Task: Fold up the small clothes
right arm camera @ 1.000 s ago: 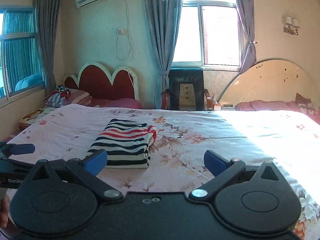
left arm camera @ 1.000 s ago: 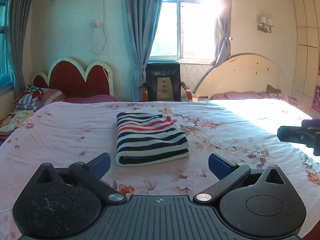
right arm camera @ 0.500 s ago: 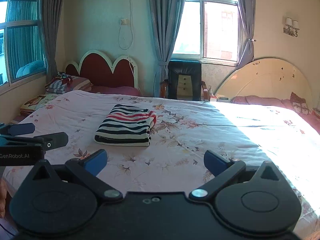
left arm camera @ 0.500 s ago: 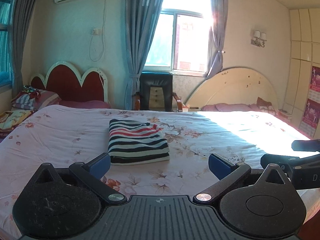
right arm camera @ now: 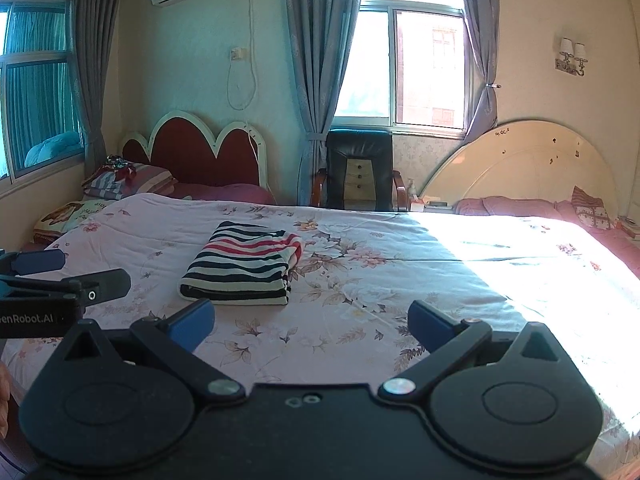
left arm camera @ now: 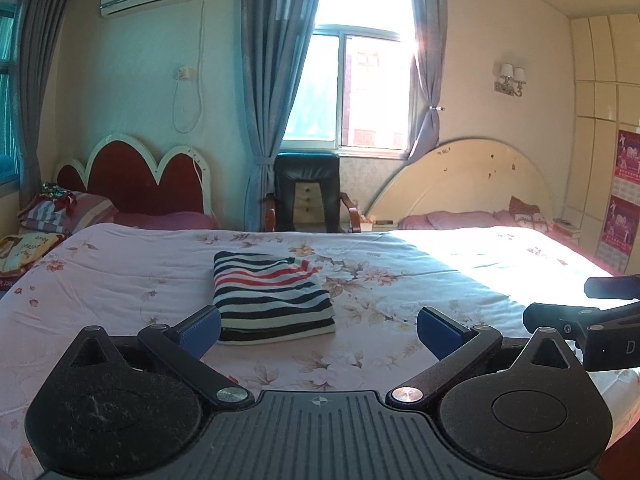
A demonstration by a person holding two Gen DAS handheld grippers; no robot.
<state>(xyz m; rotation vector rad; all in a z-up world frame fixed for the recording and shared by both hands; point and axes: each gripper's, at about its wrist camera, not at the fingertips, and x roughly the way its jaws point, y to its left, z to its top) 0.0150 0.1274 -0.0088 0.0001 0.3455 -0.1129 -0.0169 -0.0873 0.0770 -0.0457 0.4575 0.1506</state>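
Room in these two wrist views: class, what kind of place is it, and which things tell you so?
A home bedroom, most likely. A bed with a floral quilt fills the foreground, two headboards, one red and one cream, stand against the far wall, and pillows lie beside them.

left hand-held gripper (right arm camera: 60, 276): "enRobot.AI" | right hand-held gripper (left arm camera: 600, 312): "D"

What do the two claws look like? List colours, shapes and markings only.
Left claw: matte black body with two round housings, triangular cut-outs, silver pivot screws, a ribbed centre plate with a small compass-like mark, and blue pads. Right claw: same black build with blue pads, but a smooth centre plate. White lettering "enRobot.AI" shows on the left claw's side in the right wrist view.
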